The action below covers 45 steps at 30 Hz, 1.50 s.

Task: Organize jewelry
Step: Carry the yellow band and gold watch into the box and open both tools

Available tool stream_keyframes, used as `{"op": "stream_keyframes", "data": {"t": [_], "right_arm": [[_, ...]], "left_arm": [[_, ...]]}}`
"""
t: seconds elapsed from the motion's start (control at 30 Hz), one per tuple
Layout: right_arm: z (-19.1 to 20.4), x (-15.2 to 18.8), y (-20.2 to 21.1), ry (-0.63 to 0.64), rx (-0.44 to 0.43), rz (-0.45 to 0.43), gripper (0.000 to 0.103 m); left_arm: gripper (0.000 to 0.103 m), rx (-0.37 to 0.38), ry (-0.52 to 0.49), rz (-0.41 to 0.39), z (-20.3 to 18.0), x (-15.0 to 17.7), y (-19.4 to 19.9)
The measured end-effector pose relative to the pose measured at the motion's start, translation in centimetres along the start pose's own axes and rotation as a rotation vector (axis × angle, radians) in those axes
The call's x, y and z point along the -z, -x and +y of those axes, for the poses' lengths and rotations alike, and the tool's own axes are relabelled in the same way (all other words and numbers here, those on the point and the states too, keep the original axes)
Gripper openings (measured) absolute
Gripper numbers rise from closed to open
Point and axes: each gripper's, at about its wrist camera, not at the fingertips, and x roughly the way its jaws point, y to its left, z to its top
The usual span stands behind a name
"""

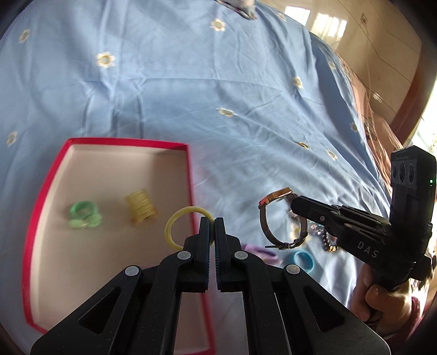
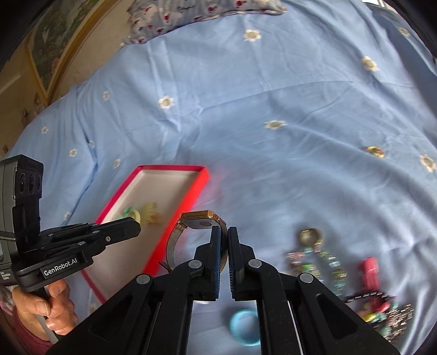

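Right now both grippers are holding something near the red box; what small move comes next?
Probably open the left gripper: its yellow ring already hangs over the red box beside the green rings. The right gripper and its wristwatch remain outside the rim.

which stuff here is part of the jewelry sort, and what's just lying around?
Job: red box, yellow ring in left gripper, watch in right gripper, green rings, yellow coil, blue ring, bead bracelets.
Not job: bedsheet, pillow.
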Motion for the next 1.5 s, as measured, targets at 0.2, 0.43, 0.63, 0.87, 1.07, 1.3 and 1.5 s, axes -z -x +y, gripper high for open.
{"op": "stream_keyframes", "data": {"t": [0.2,0.43,0.63,0.87,1.07,1.3,1.5], "right_arm": [[3.3,0.3,-1.4,0.042,-0.047,0.023,0.004],[6.5,0.7,-3.4,0.081,-0.082,0.053,0.004],[8.6,1.1,-5.5,0.109,-0.101,0.086,0.004],[9.9,1.0,-7.7,0.122,-0.102,0.116,0.004],[10.4,1.1,-9.9,0.128,-0.086,0.148,0.004],[10.5,1.3,-11.5,0.147,-0.057,0.180,0.005],[10.4,1.5,-12.1,0.156,-0.051,0.199,0.005]], "left_arm": [[0.002,-0.040,0.056,-0.016,3.3,1.3,1.8],[0.002,-0.081,0.105,-0.031,6.6,2.2,2.9],[0.002,-0.106,0.140,-0.035,9.0,2.8,3.2],[0.002,-0.124,0.156,-0.021,10.8,2.8,2.2],[0.002,-0.150,0.155,0.008,12.1,2.6,0.3],[0.002,-0.169,0.153,0.054,12.9,2.9,-1.8],[0.003,-0.168,0.159,0.068,13.0,3.2,-2.4]]}}
